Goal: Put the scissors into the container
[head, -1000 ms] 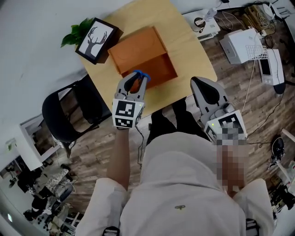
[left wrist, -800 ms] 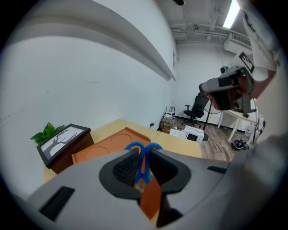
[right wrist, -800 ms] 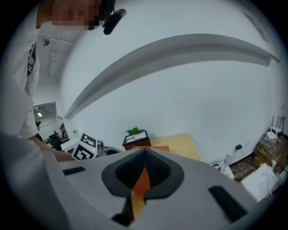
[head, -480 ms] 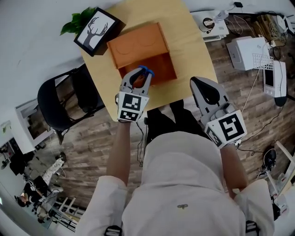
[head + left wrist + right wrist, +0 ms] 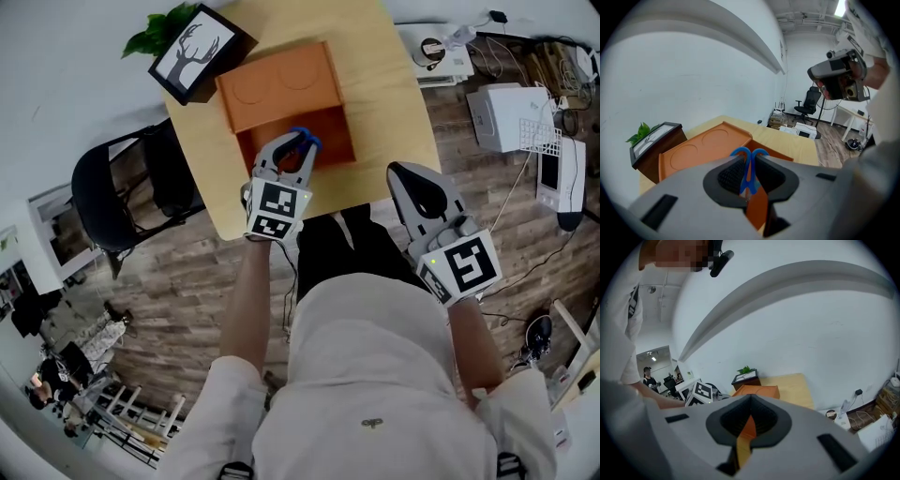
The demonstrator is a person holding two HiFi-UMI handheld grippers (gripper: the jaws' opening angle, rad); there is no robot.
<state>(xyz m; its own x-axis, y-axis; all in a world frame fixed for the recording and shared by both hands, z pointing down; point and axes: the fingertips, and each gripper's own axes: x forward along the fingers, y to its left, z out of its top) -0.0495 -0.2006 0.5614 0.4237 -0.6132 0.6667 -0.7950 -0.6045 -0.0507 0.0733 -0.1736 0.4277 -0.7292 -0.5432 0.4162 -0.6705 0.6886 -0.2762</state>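
Observation:
My left gripper (image 5: 289, 153) is shut on the blue-handled scissors (image 5: 303, 142), whose handles stick out past the fingertips. It hovers over the near, open half of the orange container (image 5: 341, 134); the container's flat lid (image 5: 281, 82) with two round recesses lies behind. In the left gripper view the scissors (image 5: 749, 165) stand upright between the pads of the left gripper (image 5: 749, 177), with the orange lid (image 5: 701, 147) beyond. My right gripper (image 5: 420, 190) is shut on nothing, off the table's near right corner. In the right gripper view, the right gripper (image 5: 750, 422) has its jaws closed together.
The container sits on a light wooden table (image 5: 394, 84). A framed deer picture (image 5: 194, 54) and a green plant (image 5: 155, 33) stand at the table's far left. A black chair (image 5: 117, 202) is left of the table. A white printer (image 5: 511, 114) and cables lie on the floor at right.
My left gripper has carried the scissors forward from the table's near edge to over the container's open half. The right gripper has stayed in place.

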